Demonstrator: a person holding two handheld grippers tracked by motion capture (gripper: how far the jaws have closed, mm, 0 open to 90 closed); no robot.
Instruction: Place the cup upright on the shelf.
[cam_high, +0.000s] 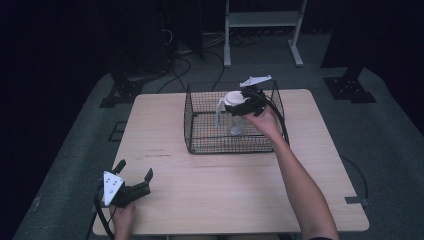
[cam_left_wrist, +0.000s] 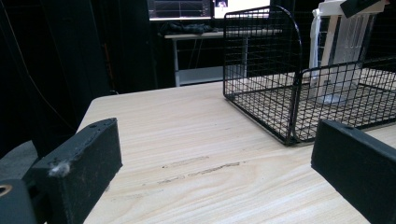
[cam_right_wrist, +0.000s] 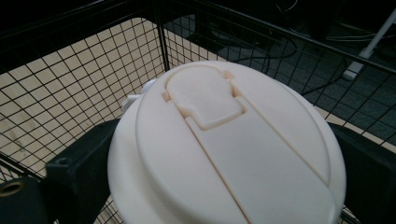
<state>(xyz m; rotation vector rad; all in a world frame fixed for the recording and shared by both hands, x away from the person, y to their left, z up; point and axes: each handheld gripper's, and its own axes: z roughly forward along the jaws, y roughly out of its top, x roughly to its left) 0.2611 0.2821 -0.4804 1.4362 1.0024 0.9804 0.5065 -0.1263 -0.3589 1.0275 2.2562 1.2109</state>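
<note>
— Inside the wire basket (cam_high: 200, 145), toward its twelve o'clock side, I've got the clear pitcher (cam_high: 235, 122) standing on the mesh floor. My right gripper (cam_high: 243, 106) is clamped on its white lid (cam_right_wrist: 224, 154), a black jaw pressed to each flank of the rim.

— What worries you from here?

— The grip sits only on the lid. If that lid is merely pressed on, I'd judge a lift could pop it off and leave the body behind, or drop it. A sideways pull could also knock the handle (cam_high: 220, 111), on the nine o'clock side, against the wire wall.

— And the arm?

— The right forearm (cam_high: 300, 185) reaches in from six o'clock, stretched long across the table (cam_high: 225, 195), with the hand (cam_high: 265, 122) cocked over the basket's near rim and the gripper pointing toward nine o'clock. That rim could catch my wrist if I drop lower.

— The other side?

— The left gripper (cam_high: 135, 172) rests at the table's seven o'clock corner, jaws spread wide with nothing between them, aimed toward the basket.
</note>
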